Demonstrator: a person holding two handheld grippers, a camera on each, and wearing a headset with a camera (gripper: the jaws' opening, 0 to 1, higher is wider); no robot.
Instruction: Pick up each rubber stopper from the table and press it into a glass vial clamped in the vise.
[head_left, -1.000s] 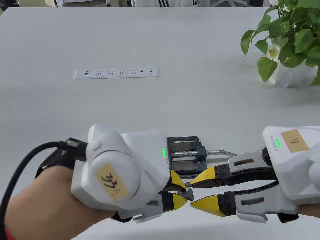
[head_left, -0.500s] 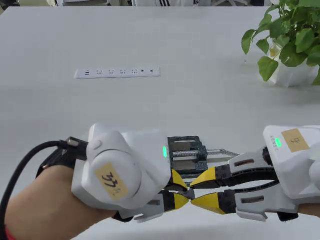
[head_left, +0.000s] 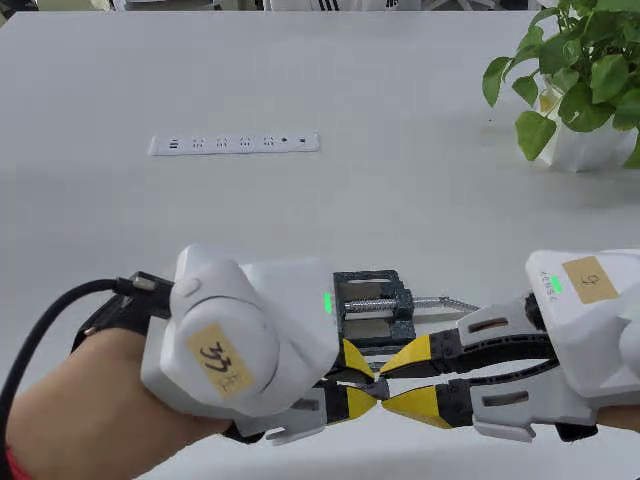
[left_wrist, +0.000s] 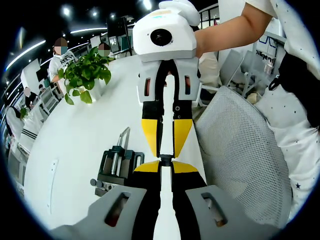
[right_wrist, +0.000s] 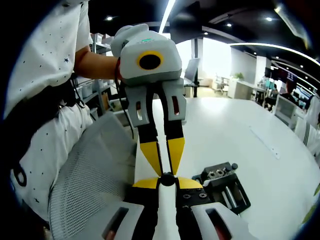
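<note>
Low in the middle of the head view, your left gripper (head_left: 366, 386) and your right gripper (head_left: 390, 386) meet tip to tip above the near edge of the white table (head_left: 300, 220). Between the four yellow tips sits the small dark rubber stopper (right_wrist: 167, 179). In the right gripper view it is pinched between that gripper's own tips, and the left gripper's fingers come down from the top of the frame and narrow onto it. The left gripper view shows the same thing from the other side, with both pairs of jaws drawn in on the stopper.

Just above the tips in the head view, the dark vise (head_left: 372, 305) stands on the table, its screw pointing right. You cannot make out a vial in it. Toward the upper left lies a white power strip (head_left: 234, 145), and a potted plant (head_left: 580, 70) fills the upper right corner.
</note>
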